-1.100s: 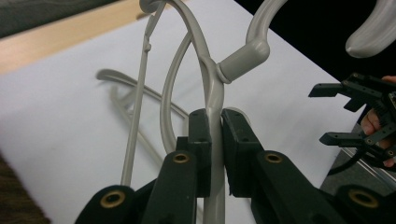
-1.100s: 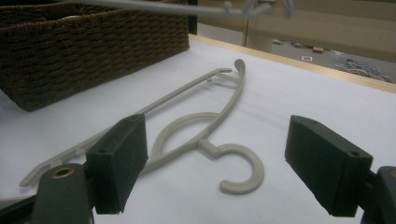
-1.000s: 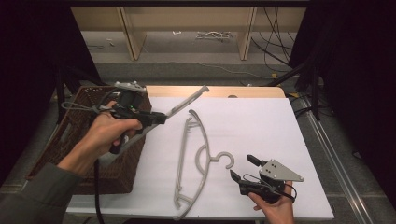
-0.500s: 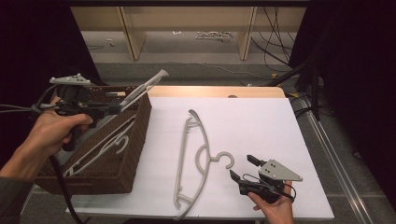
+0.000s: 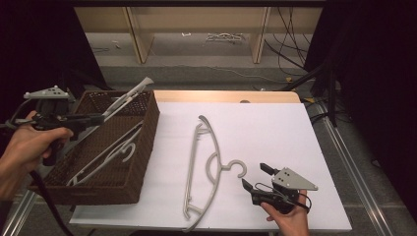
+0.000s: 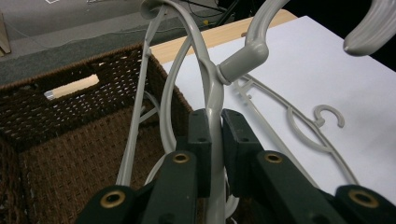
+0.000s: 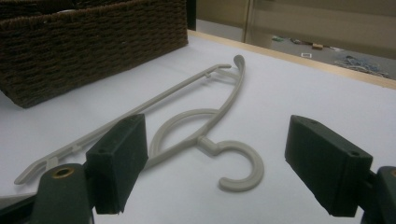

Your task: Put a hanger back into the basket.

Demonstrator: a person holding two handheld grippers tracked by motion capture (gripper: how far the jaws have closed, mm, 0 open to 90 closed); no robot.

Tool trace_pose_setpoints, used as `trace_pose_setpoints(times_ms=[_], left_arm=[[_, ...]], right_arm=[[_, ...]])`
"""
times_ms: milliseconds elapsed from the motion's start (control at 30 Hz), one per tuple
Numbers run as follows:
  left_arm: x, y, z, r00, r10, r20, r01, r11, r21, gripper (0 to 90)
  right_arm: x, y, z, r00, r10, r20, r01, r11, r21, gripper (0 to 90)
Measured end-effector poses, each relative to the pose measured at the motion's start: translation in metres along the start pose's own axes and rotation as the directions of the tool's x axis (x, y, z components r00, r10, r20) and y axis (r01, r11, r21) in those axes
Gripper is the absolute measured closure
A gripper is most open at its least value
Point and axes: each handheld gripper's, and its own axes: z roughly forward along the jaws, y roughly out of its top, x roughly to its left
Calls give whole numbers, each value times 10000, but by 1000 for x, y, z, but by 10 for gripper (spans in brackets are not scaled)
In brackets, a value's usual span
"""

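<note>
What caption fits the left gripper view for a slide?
Left gripper clamps a grey hanger above the wicker basket; another hanger lies on the table.

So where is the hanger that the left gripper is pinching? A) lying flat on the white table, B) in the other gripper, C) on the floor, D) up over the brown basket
D: the left gripper is shut on a hanger held above the basket.

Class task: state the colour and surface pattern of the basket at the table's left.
The basket is dark brown with a woven wicker pattern, clearest in the right gripper view.
</note>
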Motion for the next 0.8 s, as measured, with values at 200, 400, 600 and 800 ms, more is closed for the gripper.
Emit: trace_pose_setpoints(times_ms=[200, 400, 600, 800], left_arm=[[12, -13, 1, 9998, -44, -170, 45, 10000, 66, 822], [21, -26, 7, 9997, 118, -204, -110, 9992, 386, 822], [27, -37, 15, 9992, 222, -327, -196, 9967, 782, 821], [35, -45, 23, 9976, 536, -435, -470, 9888, 1413, 821]], right_arm=[[0, 0, 0, 10000, -5, -8, 5, 10000, 23, 221], [0, 0, 0, 10000, 60, -20, -60, 9999, 111, 222], [-1, 0, 1, 10000, -5, -31, 5, 9999, 112, 222], [-1, -1, 2, 10000, 6, -35, -5, 9999, 131, 222]])
